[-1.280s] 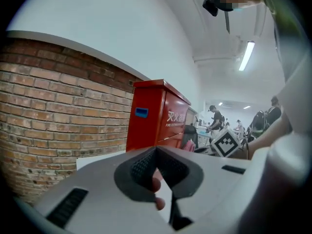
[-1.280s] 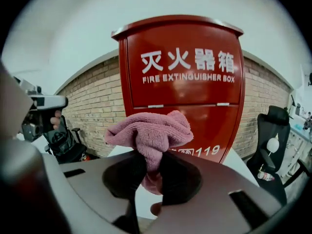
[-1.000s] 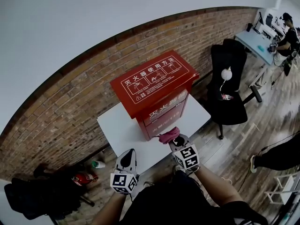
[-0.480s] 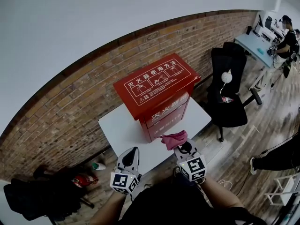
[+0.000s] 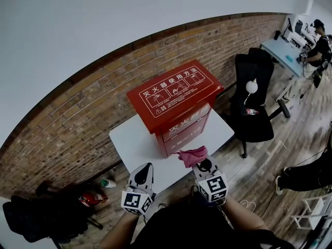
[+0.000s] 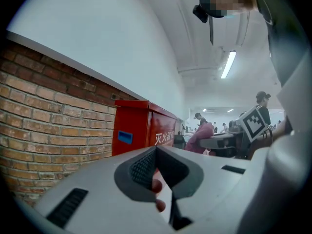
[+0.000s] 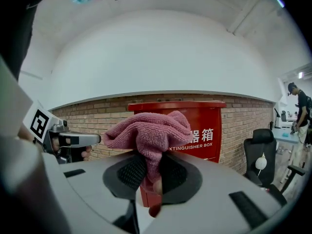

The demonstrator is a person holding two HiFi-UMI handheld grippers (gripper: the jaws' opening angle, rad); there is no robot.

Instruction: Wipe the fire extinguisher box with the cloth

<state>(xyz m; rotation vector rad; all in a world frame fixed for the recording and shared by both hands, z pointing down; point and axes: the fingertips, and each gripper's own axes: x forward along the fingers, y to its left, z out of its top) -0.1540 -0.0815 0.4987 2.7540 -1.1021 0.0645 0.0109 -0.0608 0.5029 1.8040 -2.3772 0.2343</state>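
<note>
Right tongs (image 7: 151, 172): clamped on the pink cloth (image 7: 148, 130), which bunches up above the jaws.
Cloth: held just in front of the lower front face of the red fire extinguisher box (image 5: 174, 95); I cannot tell whether the two touch.
Box: upright on the white surface (image 5: 129, 141), its back toward the brick wall (image 5: 78, 113).
Left tongs (image 5: 141, 174): jaws pressed together with nothing between them, over the surface's near edge, apart from the box.
Chair (image 5: 251, 97): black, standing right of the surface.
</note>
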